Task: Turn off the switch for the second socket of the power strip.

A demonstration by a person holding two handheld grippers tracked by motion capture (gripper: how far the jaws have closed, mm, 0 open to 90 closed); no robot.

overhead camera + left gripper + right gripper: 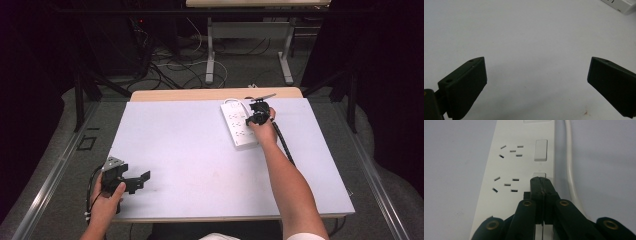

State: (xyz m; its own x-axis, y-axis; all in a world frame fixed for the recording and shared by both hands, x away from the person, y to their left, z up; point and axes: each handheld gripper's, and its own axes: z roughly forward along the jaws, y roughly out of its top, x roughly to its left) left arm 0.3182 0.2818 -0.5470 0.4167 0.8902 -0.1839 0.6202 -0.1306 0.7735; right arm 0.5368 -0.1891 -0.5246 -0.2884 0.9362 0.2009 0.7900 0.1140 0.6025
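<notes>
At the near left corner of the counter, the left gripper is held low over bare surface, its jaws spread wide with nothing between them. In the left gripper view those jaws frame only the pale counter top, and a corner of the power strip shows far off at the upper right, so this hand is well apart from it.

Moving right, the white power strip lies on the far right-centre part of the counter, its long axis running from the far edge toward the person, slightly slanted. Its white cord leaves the far end and curls back alongside it.

Farthest right, the right gripper is over the strip's right edge. In the right gripper view its jaws are pressed together, empty, with their joined tip sitting right at one of the rocker switches; whether the tip actually touches it cannot be told. A second rocker switch lies further along the same edge. The switch is directly ahead of and beneath the closed tip, so a press there looks like the step in hand, and the right hand is plainly the nearer one.
</notes>
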